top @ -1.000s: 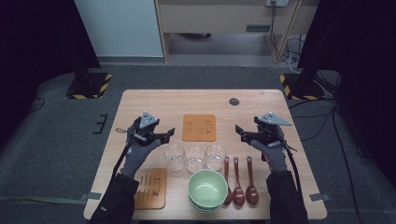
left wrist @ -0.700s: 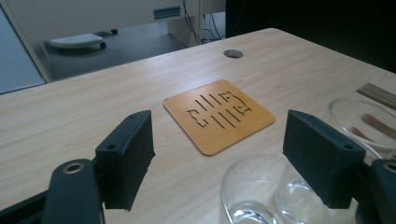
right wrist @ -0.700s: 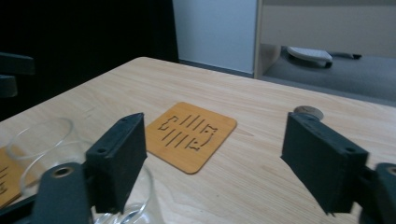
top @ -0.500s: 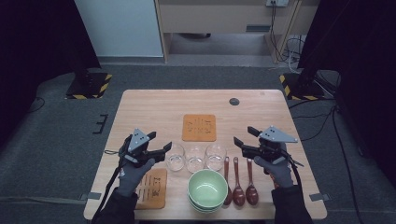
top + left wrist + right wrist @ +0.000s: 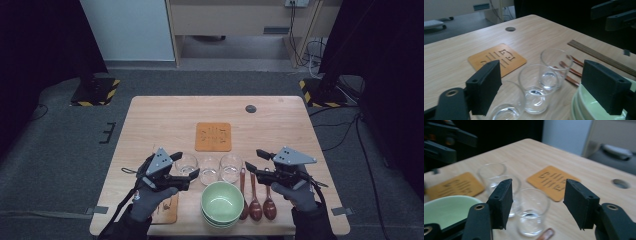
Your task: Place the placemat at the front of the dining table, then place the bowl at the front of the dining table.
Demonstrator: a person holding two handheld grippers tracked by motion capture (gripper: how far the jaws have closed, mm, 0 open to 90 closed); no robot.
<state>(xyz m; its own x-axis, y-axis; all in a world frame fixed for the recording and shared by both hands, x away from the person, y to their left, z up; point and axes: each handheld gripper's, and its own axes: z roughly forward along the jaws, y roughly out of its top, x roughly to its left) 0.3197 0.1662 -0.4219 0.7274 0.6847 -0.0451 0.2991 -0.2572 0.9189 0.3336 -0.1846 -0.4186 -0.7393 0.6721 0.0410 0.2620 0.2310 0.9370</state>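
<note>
High view: grippers [image 5: 187, 172] nearer person.

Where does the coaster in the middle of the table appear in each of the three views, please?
High view: the middle coaster lies at table centre, just beyond the row of three glasses.
Left gripper view: the coaster sits left of centre, behind the glasses.
Right gripper view: the coaster sits right of centre, beyond the nearest glass.
Shared landmark: the round hole in the tabletop.

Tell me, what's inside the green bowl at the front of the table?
The round pale green bowl looks empty inside. It sits on more green bowls; only their rims peek out, so their insides are hidden.
</note>
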